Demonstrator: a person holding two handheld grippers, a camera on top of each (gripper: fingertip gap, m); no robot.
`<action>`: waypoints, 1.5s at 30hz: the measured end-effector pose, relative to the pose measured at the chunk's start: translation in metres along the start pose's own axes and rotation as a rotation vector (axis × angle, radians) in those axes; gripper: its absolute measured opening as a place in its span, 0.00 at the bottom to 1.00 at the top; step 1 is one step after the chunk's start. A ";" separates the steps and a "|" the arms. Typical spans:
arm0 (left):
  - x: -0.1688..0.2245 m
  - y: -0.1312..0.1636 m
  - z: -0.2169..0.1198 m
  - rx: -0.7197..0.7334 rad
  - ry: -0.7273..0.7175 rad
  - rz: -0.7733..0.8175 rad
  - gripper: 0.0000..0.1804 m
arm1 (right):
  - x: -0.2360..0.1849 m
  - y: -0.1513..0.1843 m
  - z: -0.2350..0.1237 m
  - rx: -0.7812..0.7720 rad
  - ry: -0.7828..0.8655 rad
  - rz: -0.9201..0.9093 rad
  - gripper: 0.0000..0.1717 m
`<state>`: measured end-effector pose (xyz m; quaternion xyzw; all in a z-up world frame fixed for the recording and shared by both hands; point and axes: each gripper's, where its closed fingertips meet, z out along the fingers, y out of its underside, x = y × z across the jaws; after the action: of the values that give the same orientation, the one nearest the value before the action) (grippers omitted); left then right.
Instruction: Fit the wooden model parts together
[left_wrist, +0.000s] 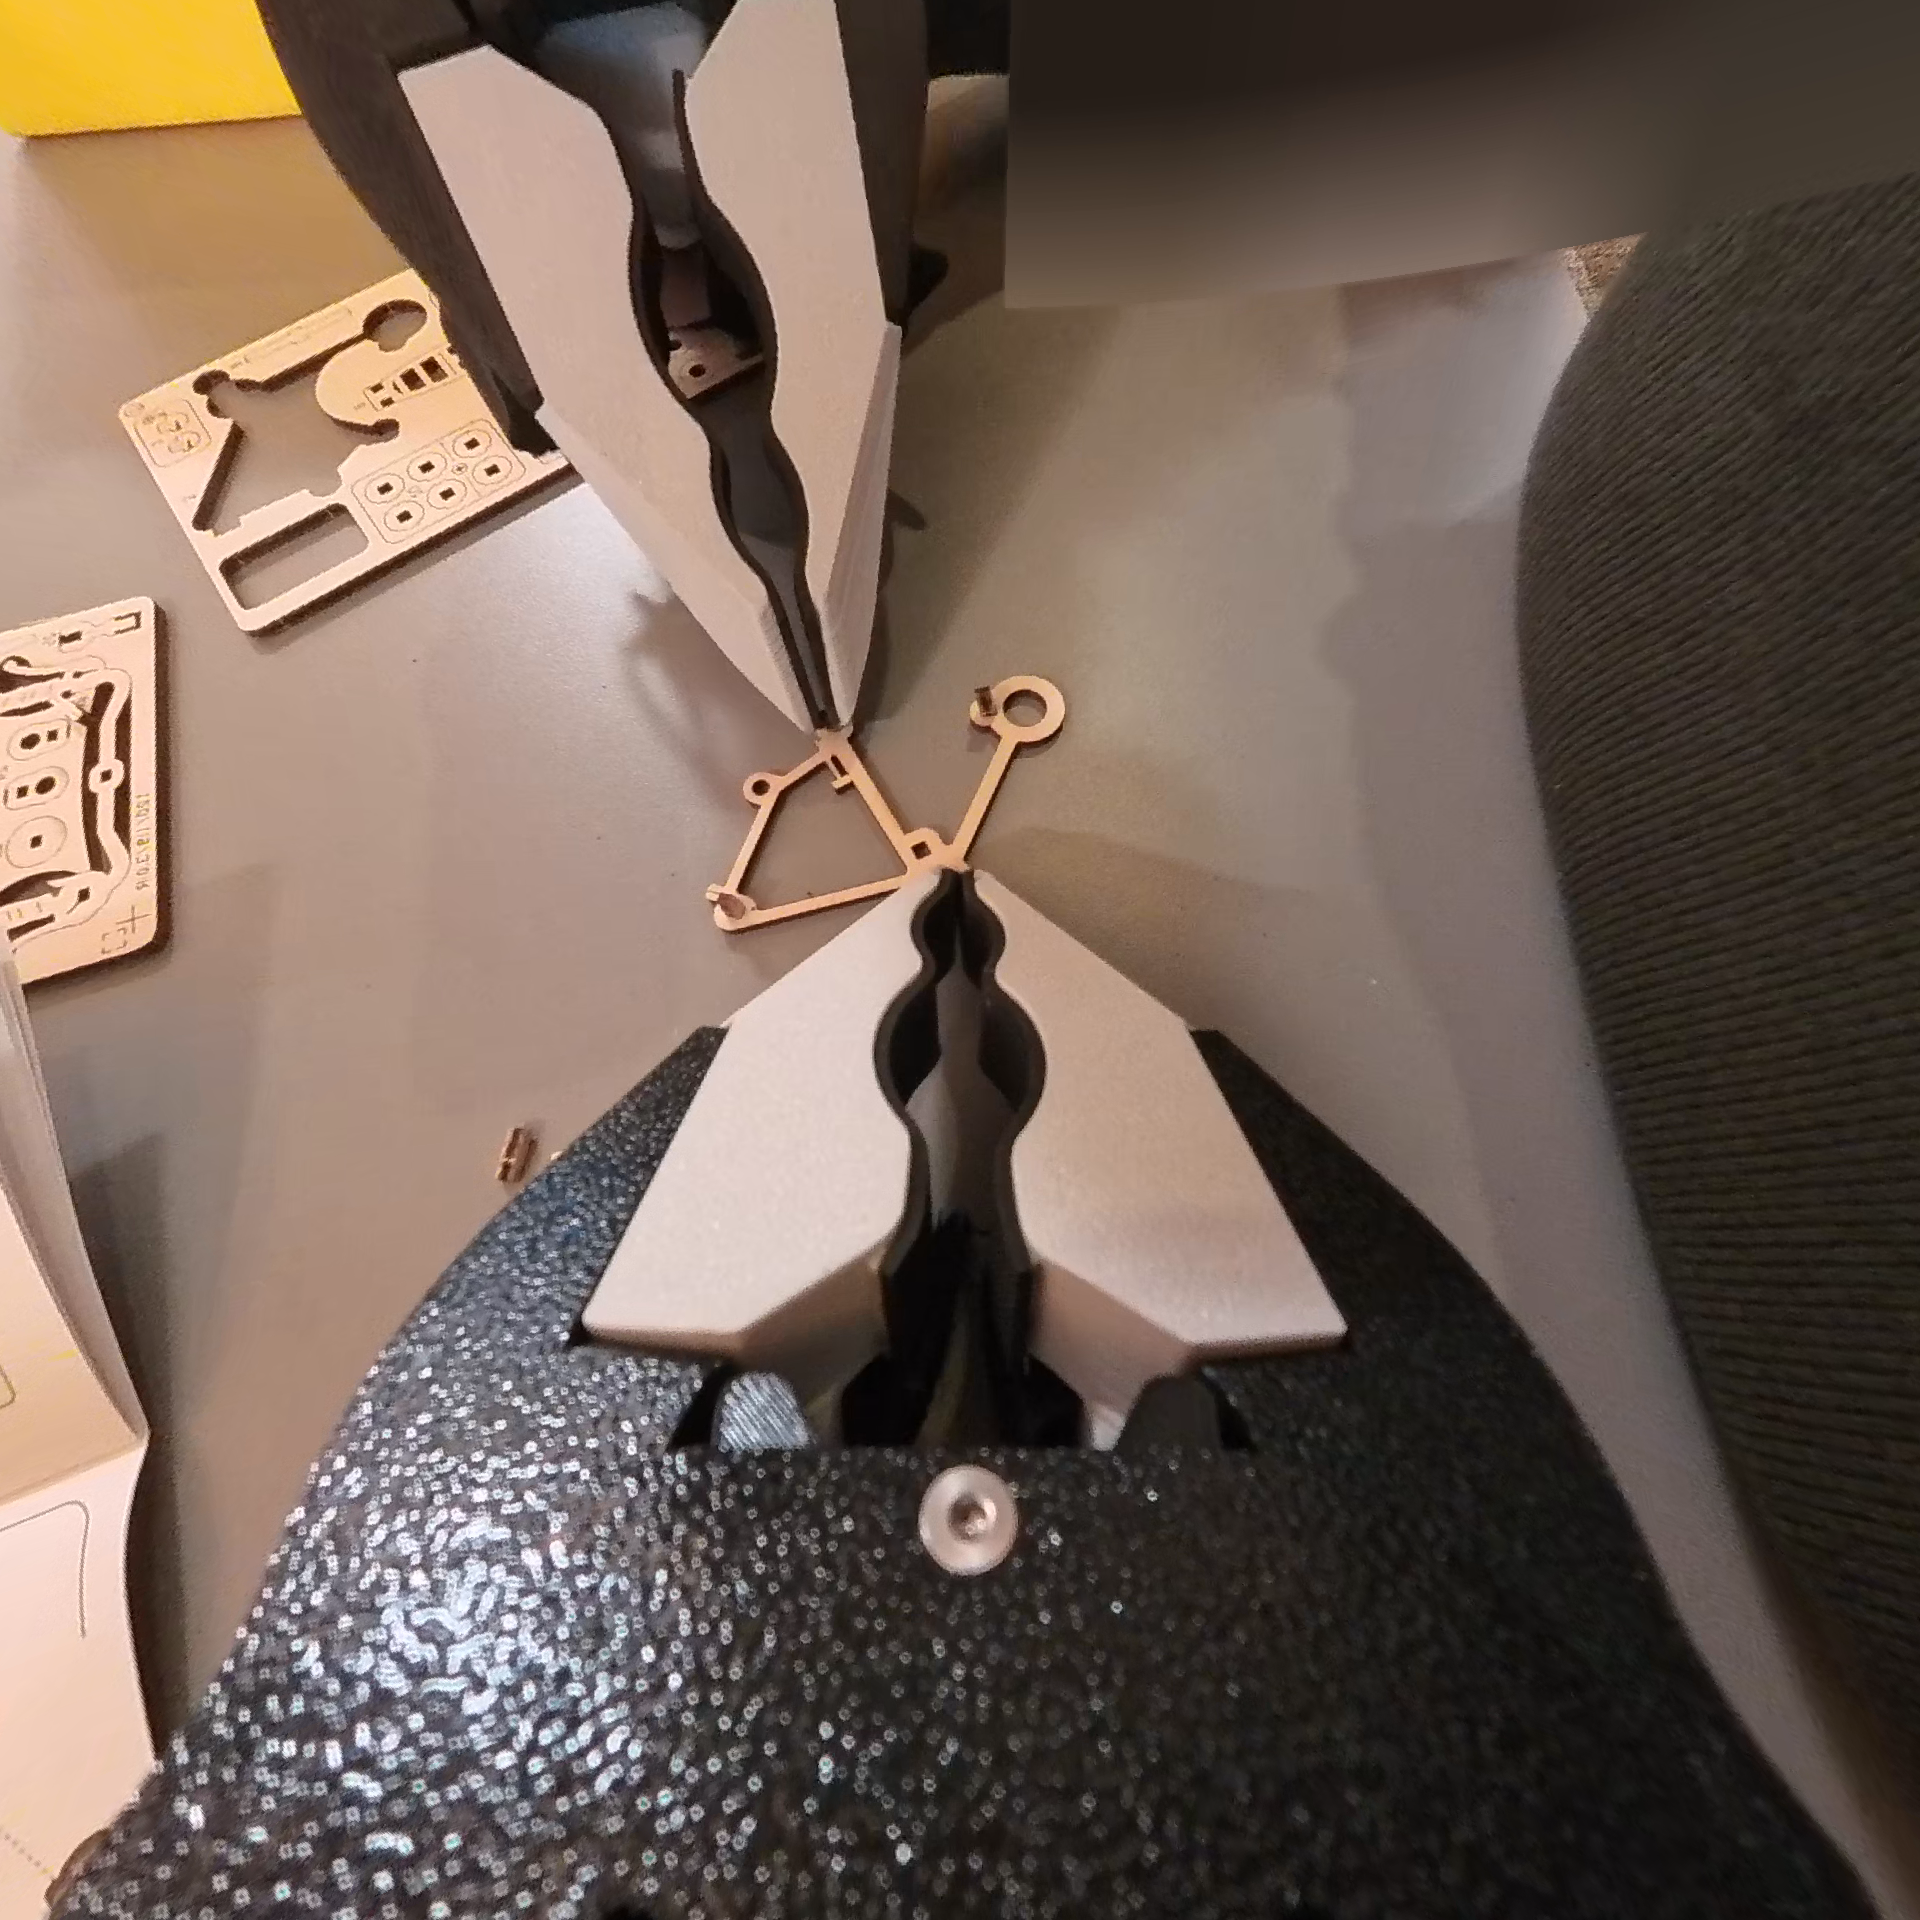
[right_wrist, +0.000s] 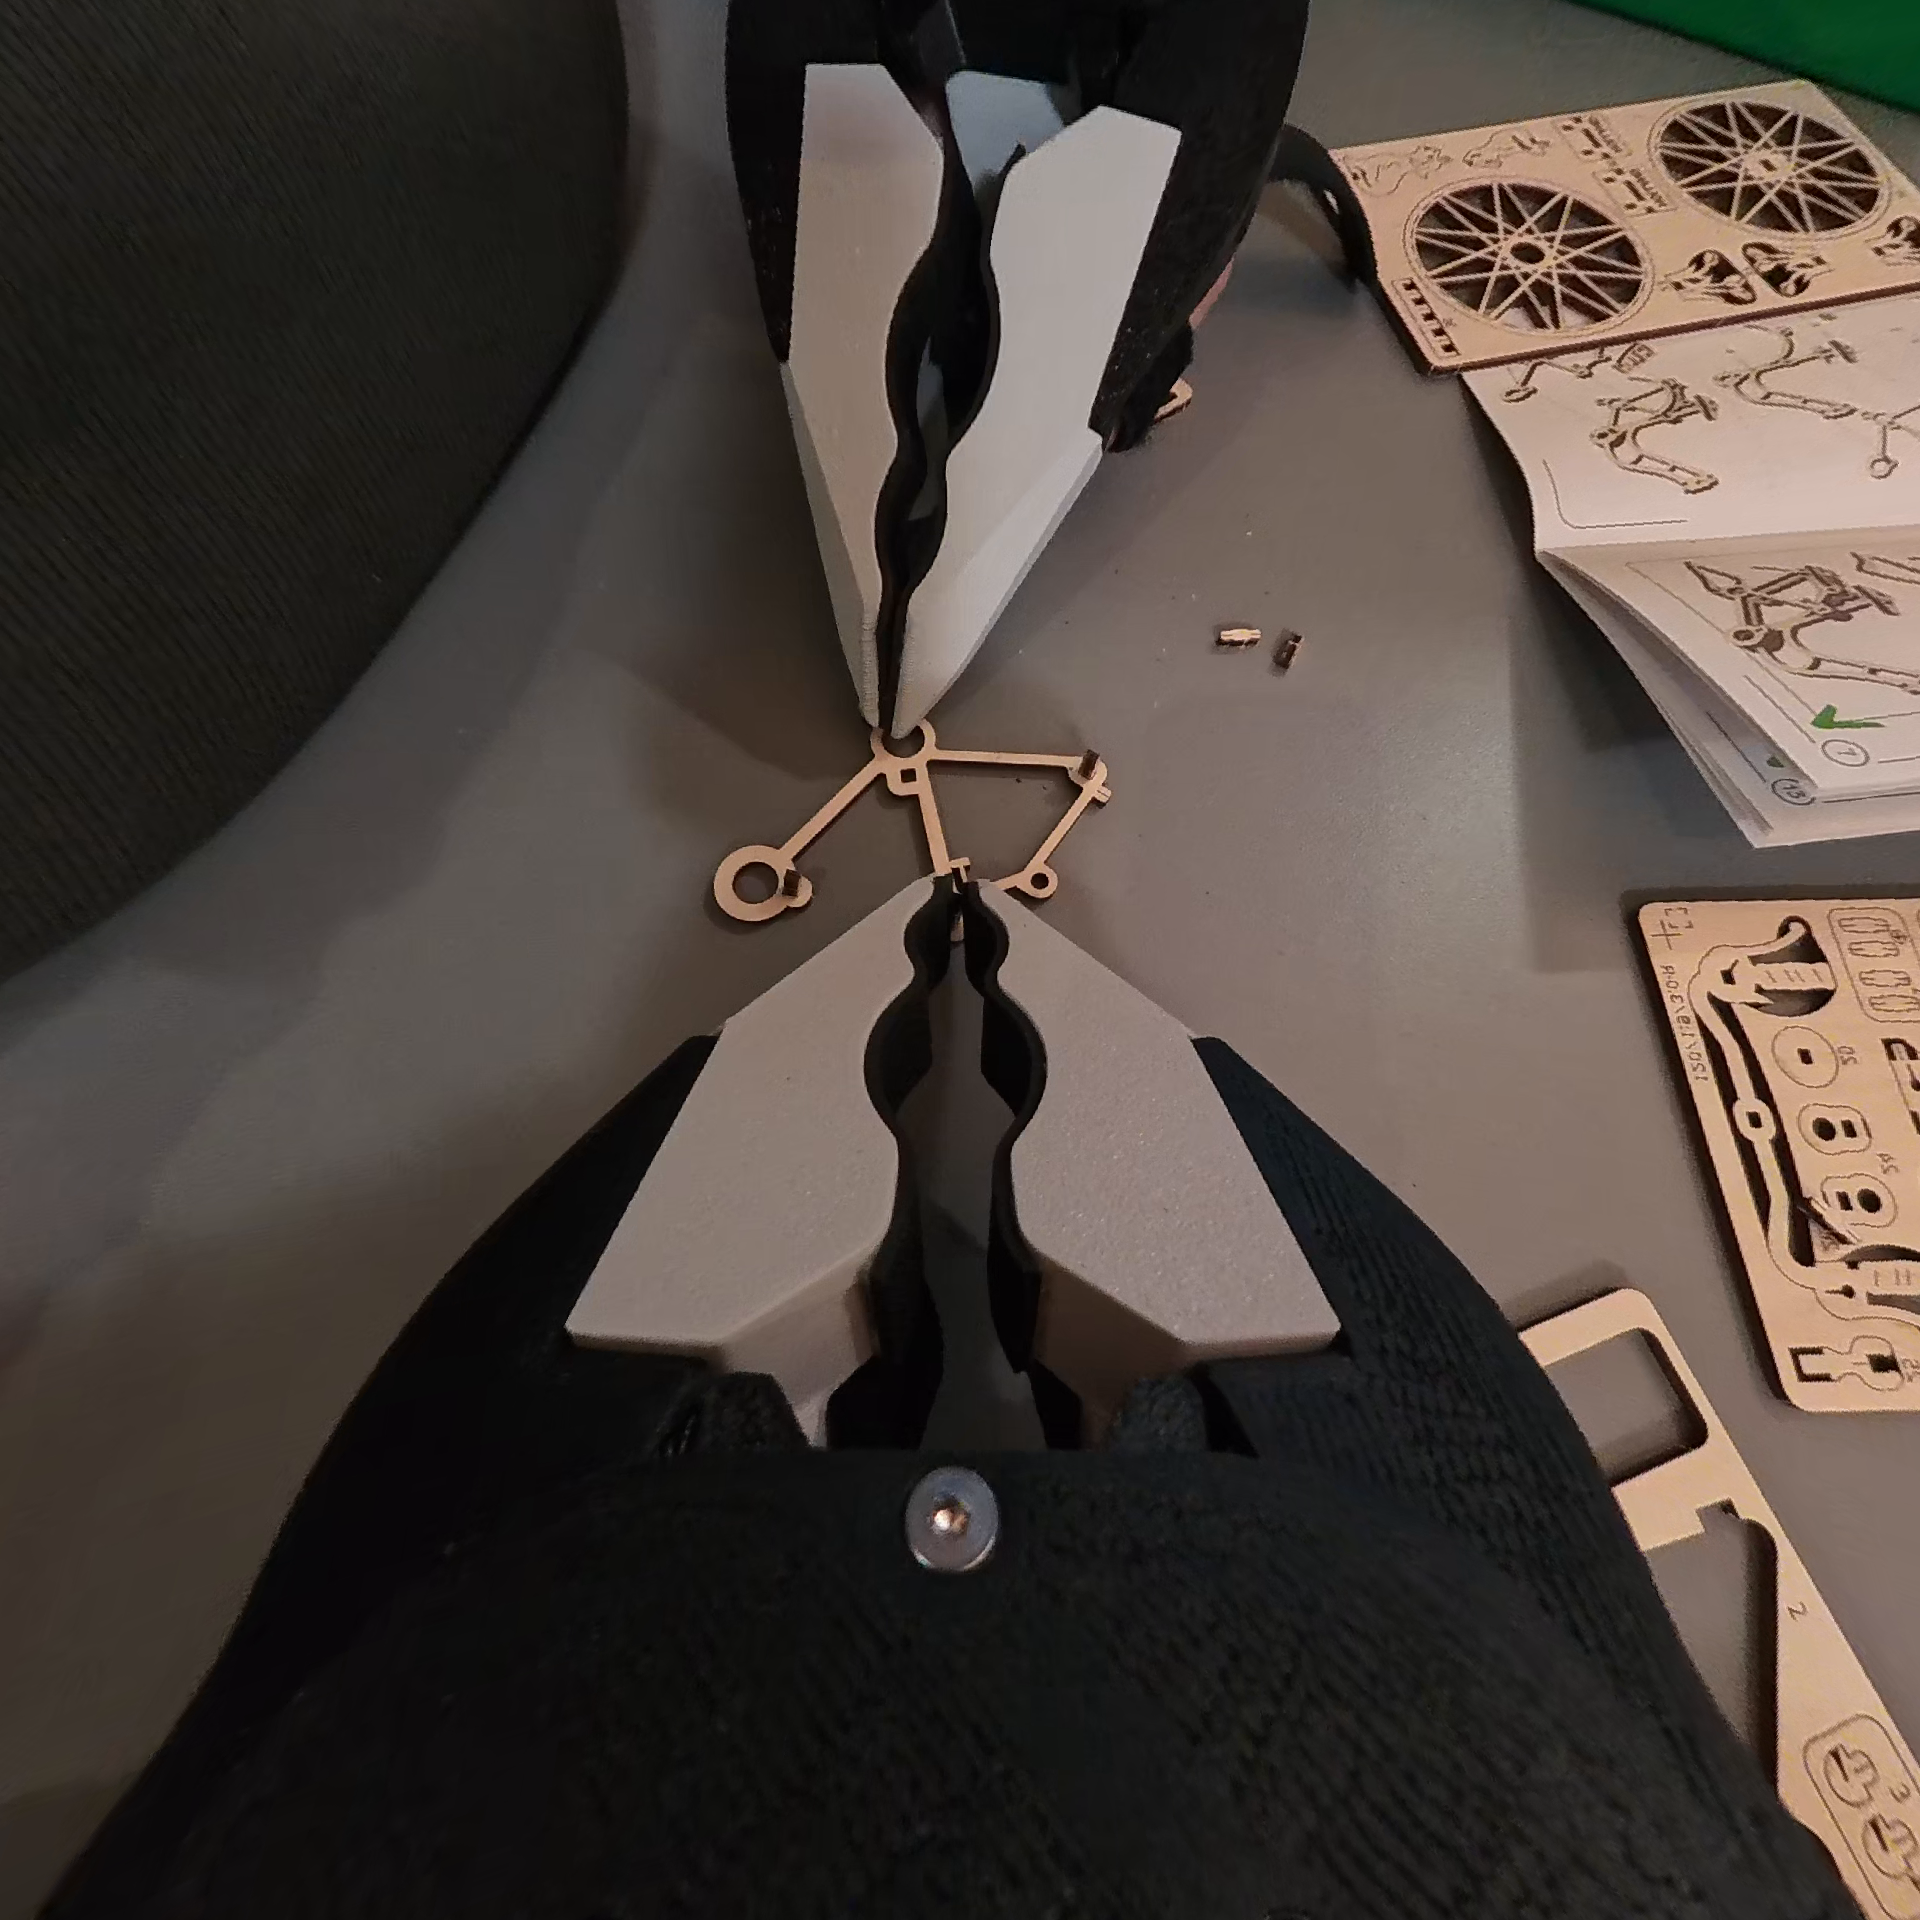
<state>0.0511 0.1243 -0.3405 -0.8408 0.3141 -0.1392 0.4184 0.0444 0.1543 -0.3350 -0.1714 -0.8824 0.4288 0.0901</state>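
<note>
Left gripper glittery black, right gripper matte black; grey fingers, silver screws

I see a blurred patch at one o'clock, sheets cut off at nine, frame corner hidden under my left gripper, pegs too small to tell.

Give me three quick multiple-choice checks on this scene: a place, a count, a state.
1. The wooden frame lies: A on a yellow box; B flat on the grey table, between left gripper and right gripper; C on a parts sheet.
2. Loose pegs near the booklet: A one; B two; C five.
3. Both grippers' jaws: A wide open; B closed; C one open.
B: it lies flat between their tips. B: two pegs show. B: each pair of fingertips meets.
</note>
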 end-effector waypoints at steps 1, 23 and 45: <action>0.000 0.000 0.000 0.000 0.000 0.000 0.00 | 0.000 0.000 0.000 0.001 0.002 0.000 0.01; 0.000 0.000 0.000 0.000 -0.001 0.000 0.00 | 0.002 0.000 0.000 -0.007 0.074 0.052 0.01; -0.001 0.000 0.000 0.000 -0.011 -0.013 0.00 | -0.003 0.004 0.004 -0.038 0.105 -0.072 0.01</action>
<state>0.0503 0.1249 -0.3410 -0.8436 0.3064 -0.1373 0.4191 0.0467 0.1521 -0.3406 -0.1633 -0.8900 0.3990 0.1482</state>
